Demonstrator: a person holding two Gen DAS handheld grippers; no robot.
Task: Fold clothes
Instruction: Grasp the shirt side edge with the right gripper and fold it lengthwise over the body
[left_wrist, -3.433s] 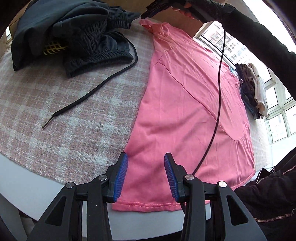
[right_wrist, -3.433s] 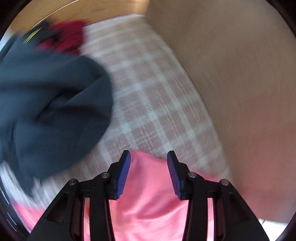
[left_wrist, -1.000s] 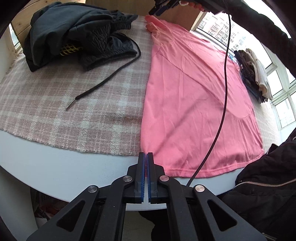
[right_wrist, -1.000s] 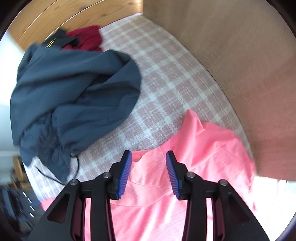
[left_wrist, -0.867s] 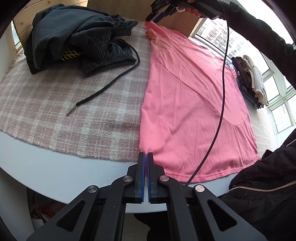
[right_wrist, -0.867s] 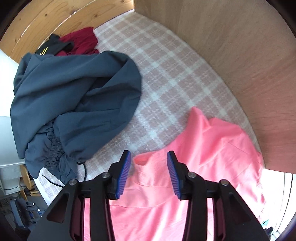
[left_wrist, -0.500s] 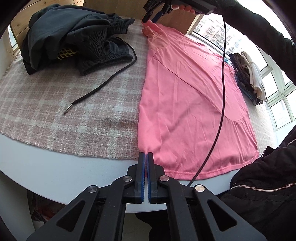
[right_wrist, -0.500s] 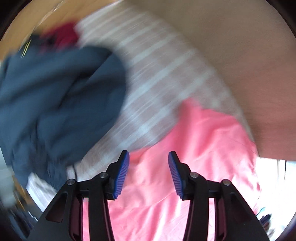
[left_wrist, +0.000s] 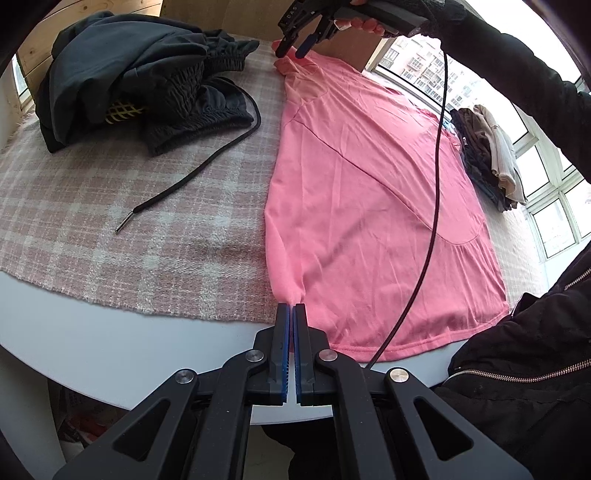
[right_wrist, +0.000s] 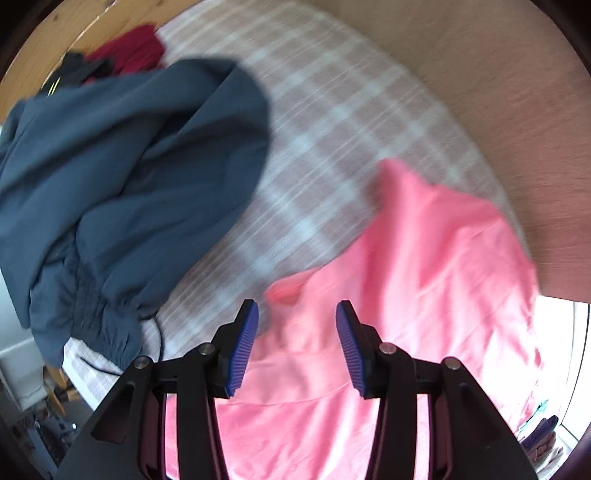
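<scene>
A pink shirt (left_wrist: 369, 203) lies flat on the plaid cloth (left_wrist: 129, 240), its hem at the near table edge. My left gripper (left_wrist: 290, 306) is shut on the hem's left corner, and the fabric puckers into the pads. At the far end, my right gripper (left_wrist: 291, 51) hangs just above the shirt's collar corner, pointing down. In the right wrist view that gripper (right_wrist: 297, 308) is open over the pink shirt (right_wrist: 406, 295), with the neck opening just ahead of its left finger. Nothing is pressed between its pads. That view is blurred by motion.
A dark heap of clothes (left_wrist: 147, 81) with a loose drawstring (left_wrist: 184, 177) lies left of the shirt, and a red garment (right_wrist: 129, 48) lies behind it. Folded clothes (left_wrist: 487, 162) are stacked at the right. A black cable (left_wrist: 432, 221) crosses the shirt. A wooden panel (right_wrist: 498, 92) stands behind.
My left gripper, open around the hem at first, has been shut on it for the last second. My right gripper has sunk and shifted over the collar, with its jaws a little wider.
</scene>
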